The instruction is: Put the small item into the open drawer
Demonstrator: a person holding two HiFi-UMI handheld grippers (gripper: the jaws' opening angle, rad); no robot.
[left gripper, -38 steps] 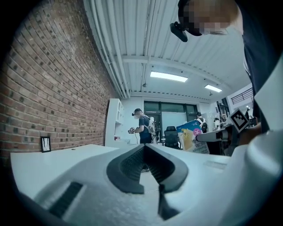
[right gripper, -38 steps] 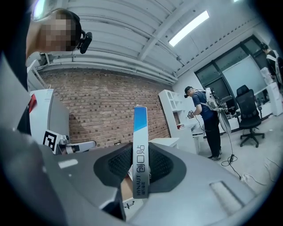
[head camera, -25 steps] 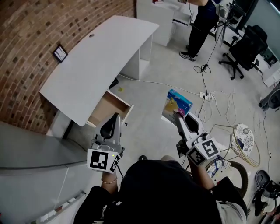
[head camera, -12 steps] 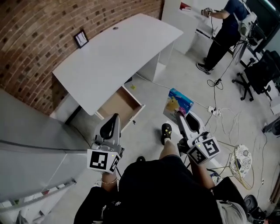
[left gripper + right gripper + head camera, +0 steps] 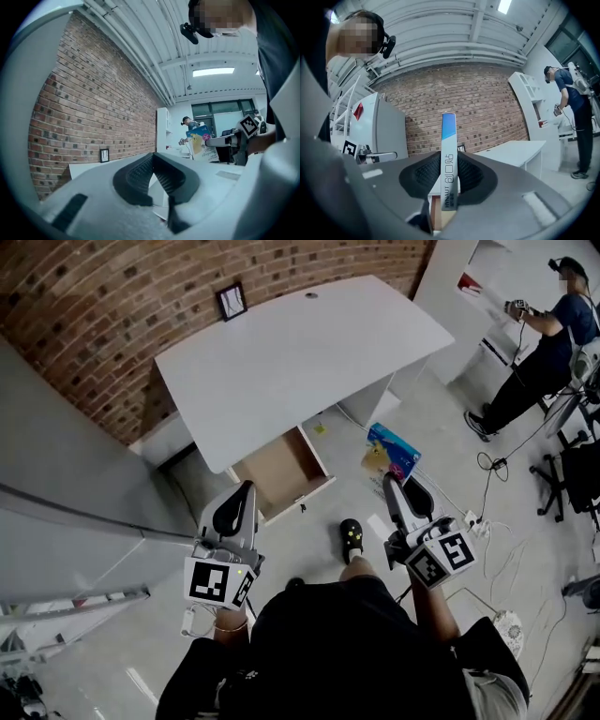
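Closest in, the left claw (image 5: 152,159) is pinched together with nothing in it, pointing out level toward the drawer (image 5: 277,471). The right claw (image 5: 388,482) is clamped on a thin blue box (image 5: 390,450). In the right gripper view you see the box edge-on, standing upright between the pads and sticking up well past them. So the box is up in the air over the floor, off to the right of the drawer and not in it yet. A black shoe (image 5: 351,534) shows on the floor between the two claws. The drawer's pulled open, wood-coloured inside, poking out from under the near edge of the white tabletop (image 5: 300,352). Behind that is a brick wall (image 5: 131,296) with a little framed picture (image 5: 232,301) leaning at the back of the tabletop. Way off at far right, another person (image 5: 548,343) stands at a white shelf unit.
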